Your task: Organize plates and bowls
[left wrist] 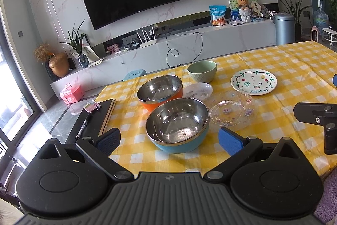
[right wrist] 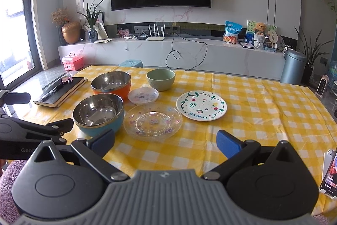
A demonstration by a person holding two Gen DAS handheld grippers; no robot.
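Yellow-and-white checked tablecloth (right wrist: 252, 98) covers the table; landmark taken as the blue-sided steel-lined bowl (right wrist: 98, 115) at the near left of the group.

Directly behind the blue bowl, nearly touching: orange-sided steel-lined bowl (right wrist: 111, 83); farther back and to the right of that, pale green ceramic bowl (right wrist: 161, 79), standing apart.

Just right of the blue bowl, rims close: clear glass plate with small coloured motifs (right wrist: 152, 121); behind this plate, between the orange and green bowls, small white oval dish with printed figures (right wrist: 143, 95); well right of the blue bowl, white round plate painted with a green vine and fruit (right wrist: 201, 108), lying alone.

Left of the blue bowl, at the cloth's edge: black notebook (right wrist: 61, 94) with a pen on top.

Left gripper (left wrist: 169, 140) hovers just short of the blue bowl, fingers spread wide, holding nothing; right gripper (right wrist: 165, 142) hovers before the glass plate, fingers likewise spread and empty; all dishes upright, none stacked.
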